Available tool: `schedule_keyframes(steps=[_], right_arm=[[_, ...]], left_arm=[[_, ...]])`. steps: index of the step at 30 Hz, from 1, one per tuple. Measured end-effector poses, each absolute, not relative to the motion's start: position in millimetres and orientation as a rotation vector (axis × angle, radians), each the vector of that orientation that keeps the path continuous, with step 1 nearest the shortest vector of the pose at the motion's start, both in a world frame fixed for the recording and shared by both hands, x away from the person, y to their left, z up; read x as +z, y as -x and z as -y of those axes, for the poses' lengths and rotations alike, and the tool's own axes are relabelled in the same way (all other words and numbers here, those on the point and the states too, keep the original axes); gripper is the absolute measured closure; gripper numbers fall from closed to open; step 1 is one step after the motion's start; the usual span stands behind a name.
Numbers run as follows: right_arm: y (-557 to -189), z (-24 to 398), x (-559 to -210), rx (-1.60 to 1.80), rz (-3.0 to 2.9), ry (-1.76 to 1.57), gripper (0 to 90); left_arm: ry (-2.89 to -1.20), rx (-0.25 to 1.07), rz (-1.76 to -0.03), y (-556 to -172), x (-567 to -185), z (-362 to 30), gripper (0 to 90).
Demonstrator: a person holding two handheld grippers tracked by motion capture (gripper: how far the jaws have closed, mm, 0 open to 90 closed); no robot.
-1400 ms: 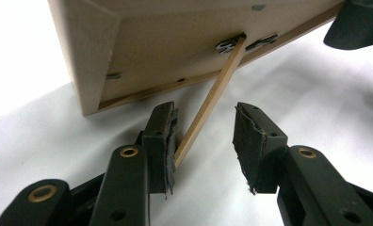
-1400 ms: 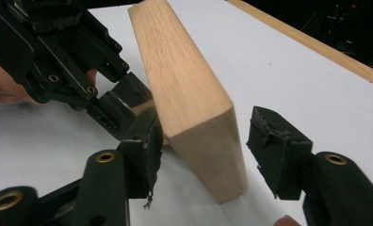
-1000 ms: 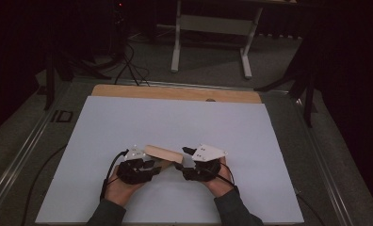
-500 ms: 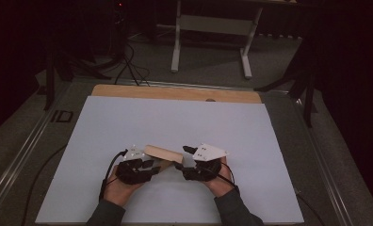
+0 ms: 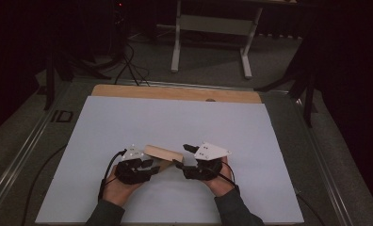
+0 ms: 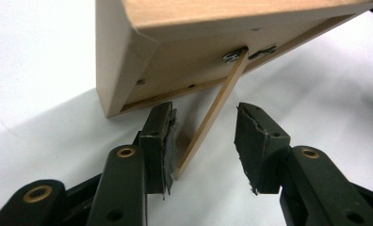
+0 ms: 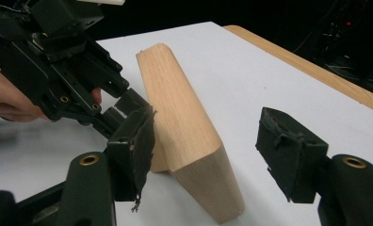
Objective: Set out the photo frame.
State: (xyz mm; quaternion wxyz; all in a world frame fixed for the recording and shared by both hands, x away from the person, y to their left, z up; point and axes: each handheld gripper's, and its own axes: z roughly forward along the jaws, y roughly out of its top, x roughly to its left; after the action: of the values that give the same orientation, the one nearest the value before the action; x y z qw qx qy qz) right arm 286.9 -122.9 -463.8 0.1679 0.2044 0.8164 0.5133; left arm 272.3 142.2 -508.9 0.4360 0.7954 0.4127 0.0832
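A light wooden frame stands tilted on the white table between my two grippers, propped on a thin wooden strut hinged to its back. My left gripper reaches in behind it. In the left gripper view the left gripper is open, with the strut's lower end between the pads, close to the left one. My right gripper is open around the frame's near end. In the right gripper view the right gripper has its left pad near the frame's back and its right pad well clear.
The white sheet covers the table, with a bare wooden strip along the far edge. Beyond it on the dark floor are a white-legged stand and cables. The left gripper appears beside the frame in the right gripper view.
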Motion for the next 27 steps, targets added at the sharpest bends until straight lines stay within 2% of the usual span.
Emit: schedule_keyframes(steps=[27], right_arm=[[-288, 134, -454, 1.53, -2.265, -0.622, 41.7]], left_arm=[[-1.955, 0.214, -1.004, -270, -501, -150, 62.9]])
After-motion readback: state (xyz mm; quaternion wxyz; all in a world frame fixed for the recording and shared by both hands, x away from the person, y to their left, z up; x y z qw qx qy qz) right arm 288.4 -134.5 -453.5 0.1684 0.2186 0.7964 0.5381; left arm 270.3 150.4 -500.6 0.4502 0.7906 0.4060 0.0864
